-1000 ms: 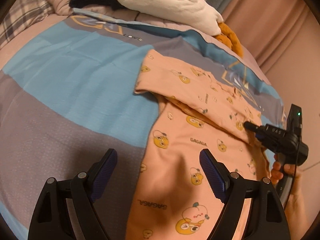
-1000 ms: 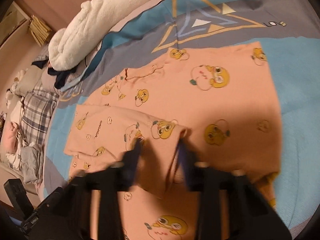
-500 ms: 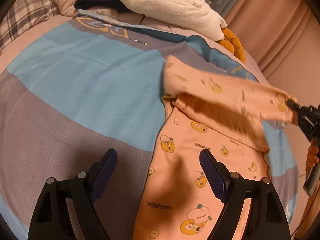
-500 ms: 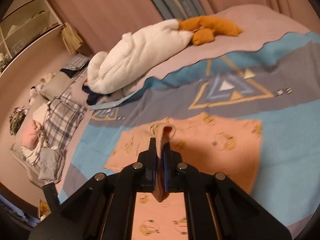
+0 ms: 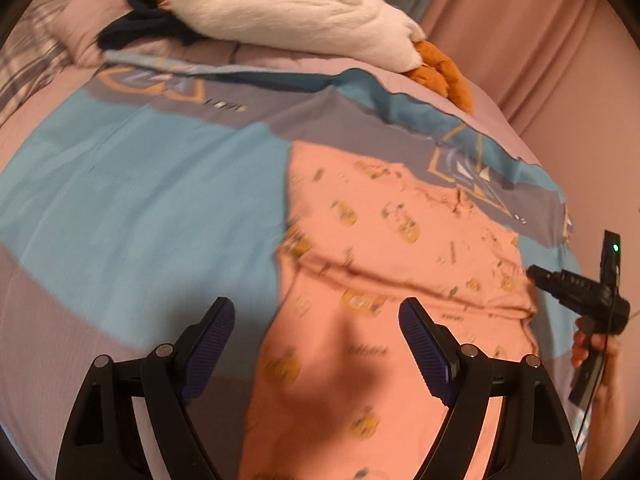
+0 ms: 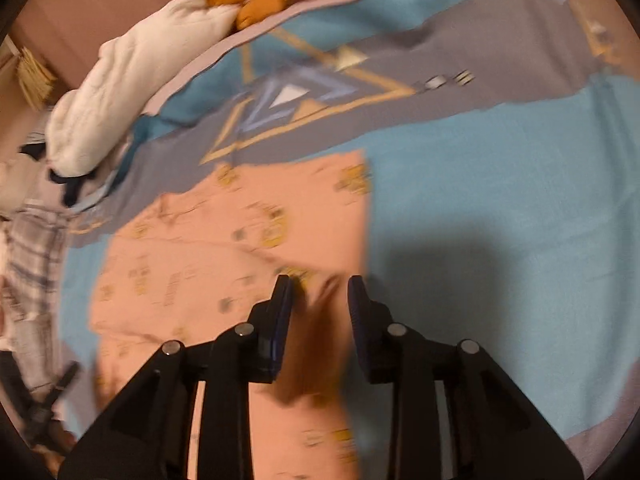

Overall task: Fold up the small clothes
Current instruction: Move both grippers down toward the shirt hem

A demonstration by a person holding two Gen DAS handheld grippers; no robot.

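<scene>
Two grippers work over our bedspread [image 5: 132, 208], a smooth blue and grey cloth. Our soft peach garment [image 5: 400, 248], printed with yellow cartoon figures, lies flat near its right edge, a sleeve folded across. Our left gripper [image 5: 316, 344] hovers wide apart, empty. Our right gripper [image 6: 320, 292] is opening, with cloth loose between its ribbed pads.

Bed with blue-grey bedspread [image 5: 140, 208]; on it peach garment [image 5: 380, 272], white plush [image 5: 288, 12].
</scene>
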